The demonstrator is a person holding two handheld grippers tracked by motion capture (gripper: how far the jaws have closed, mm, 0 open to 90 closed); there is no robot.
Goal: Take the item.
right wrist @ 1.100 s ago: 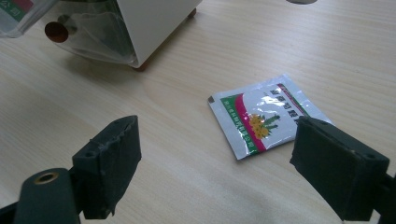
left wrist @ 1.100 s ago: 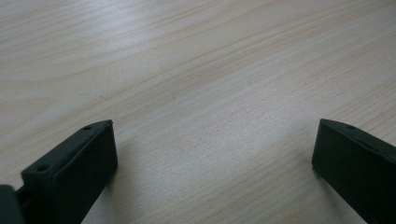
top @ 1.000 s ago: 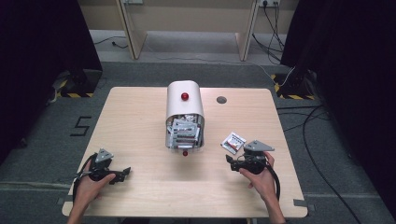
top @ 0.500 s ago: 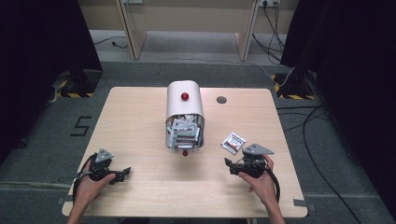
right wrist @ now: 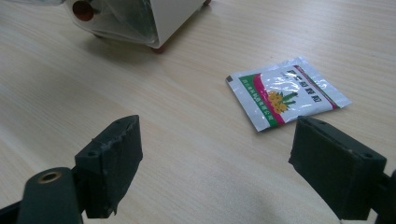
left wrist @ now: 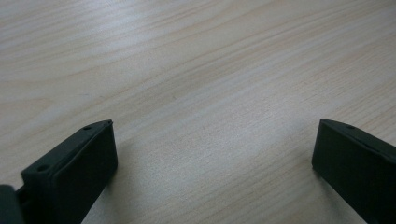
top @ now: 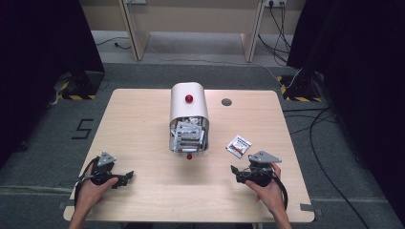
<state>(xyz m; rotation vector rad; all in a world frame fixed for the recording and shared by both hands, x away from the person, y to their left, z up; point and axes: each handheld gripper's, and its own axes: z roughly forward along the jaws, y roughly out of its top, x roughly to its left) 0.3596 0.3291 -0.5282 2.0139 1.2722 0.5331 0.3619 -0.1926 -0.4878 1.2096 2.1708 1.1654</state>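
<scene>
— On the table's [top: 143, 119] near-left corner, what do you see?

— A person's left hand [top: 90, 188] resting on the wood with the left gripper [top: 125, 176]. In the left gripper view its jaws stand wide apart over bare tabletop, with nothing between them.

— And toward the middle?

— A white dispenser [top: 188, 114] with a rounded top and a red knob [top: 189, 98] on it. Its open front faces the person and is stacked with packets [top: 188, 136]. A second small red knob [top: 189, 156] sits at its lower edge.

— What lies right of it?

— A single sachet [top: 239, 145], white with green and pink bands and a yellow picture, flat on the table, apart from the dispenser and just beyond the right gripper [top: 235, 170].

— Is that gripper holding it?

— No. The right hand [top: 267, 183] keeps the gripper low near the table's front edge; in the right gripper view the jaws are spread wide and empty. The sachet [right wrist: 287, 91] lies ahead of them, nearer the right jaw and not touching either one.

— Anything farther back?

— A small dark round cap [top: 227, 102] set in the tabletop, right of the dispenser.
</scene>
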